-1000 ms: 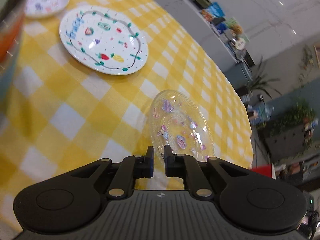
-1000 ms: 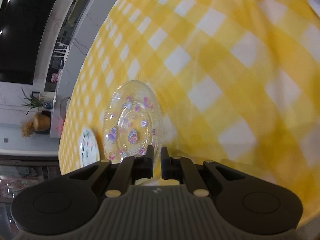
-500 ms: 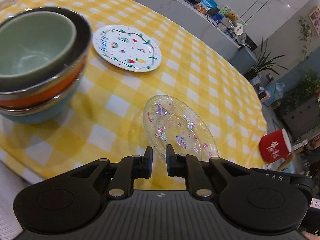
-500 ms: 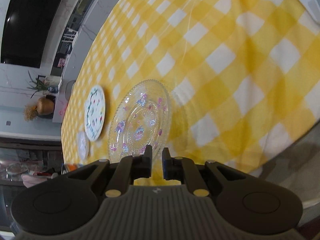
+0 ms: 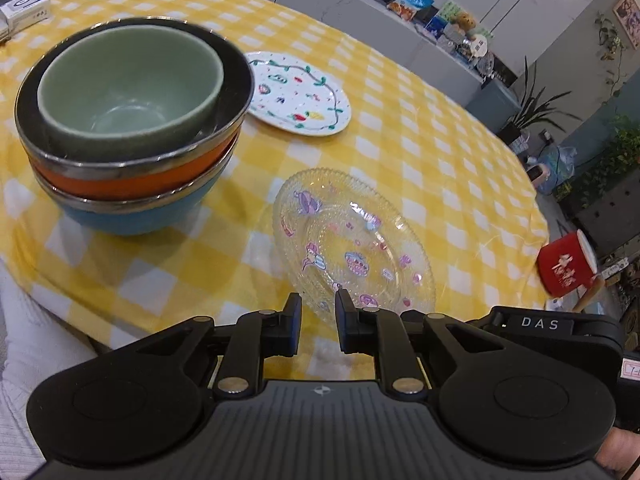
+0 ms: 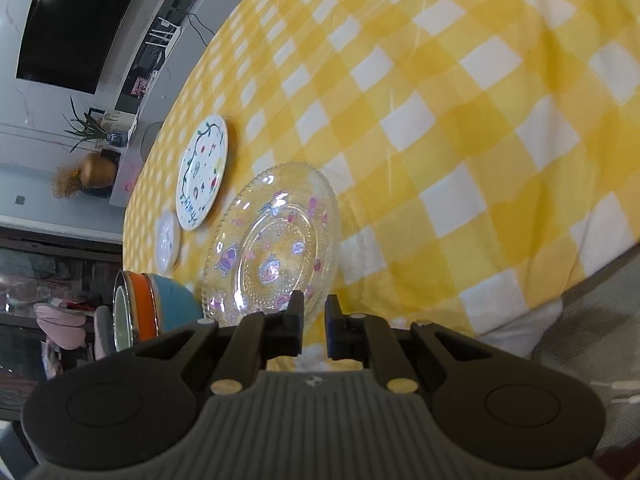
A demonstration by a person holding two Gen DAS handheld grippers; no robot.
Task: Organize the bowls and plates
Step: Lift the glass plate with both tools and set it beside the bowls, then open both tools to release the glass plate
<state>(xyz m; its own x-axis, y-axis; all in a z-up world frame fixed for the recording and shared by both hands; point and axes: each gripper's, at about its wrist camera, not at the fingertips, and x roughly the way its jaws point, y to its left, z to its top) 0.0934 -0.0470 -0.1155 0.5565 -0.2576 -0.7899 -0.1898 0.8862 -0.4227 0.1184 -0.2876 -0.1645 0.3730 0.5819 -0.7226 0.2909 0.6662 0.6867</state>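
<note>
A clear glass plate (image 5: pixel 352 248) with pink and purple pictures hangs tilted just above the yellow checked tablecloth (image 5: pixel 400 152). Its near rim lies between the fingers of my left gripper (image 5: pixel 317 312), whose jaws are opening and stand apart from the glass. My right gripper (image 6: pixel 313 312) is shut on the rim of the glass plate (image 6: pixel 272 248). Left of the plate stand three stacked bowls (image 5: pixel 132 152): green in orange in blue. A white painted plate (image 5: pixel 300 96) lies behind them. The right wrist view also shows a small white plate (image 6: pixel 167 242).
A red mug (image 5: pixel 566 268) stands beyond the table's right edge. A white and blue box (image 5: pixel 26 10) lies at the far left of the table. White cloth (image 5: pixel 16 340) hangs below the near edge. The right gripper's black body (image 5: pixel 552 324) sits close beside my left.
Both grippers moved back toward the table's near edge with the glass plate between them. The bowl stack came into the left view. The left jaws have widened.
</note>
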